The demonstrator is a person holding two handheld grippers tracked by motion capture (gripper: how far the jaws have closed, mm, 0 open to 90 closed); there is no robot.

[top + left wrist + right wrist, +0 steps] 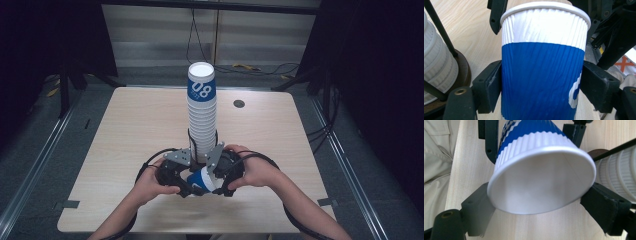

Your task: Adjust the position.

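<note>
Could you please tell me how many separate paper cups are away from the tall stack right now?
1: the blue-and-white cup lies sideways between both grippers, in front of the stack.

High view overhead, facing forward-down; both tool views close, facing, sharing the cup (541, 75).

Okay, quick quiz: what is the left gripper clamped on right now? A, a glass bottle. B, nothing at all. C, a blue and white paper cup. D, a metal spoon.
C: in the left gripper view, the left gripper has its jaws pressed against both sides of the ribbed blue and white paper cup.
</note>
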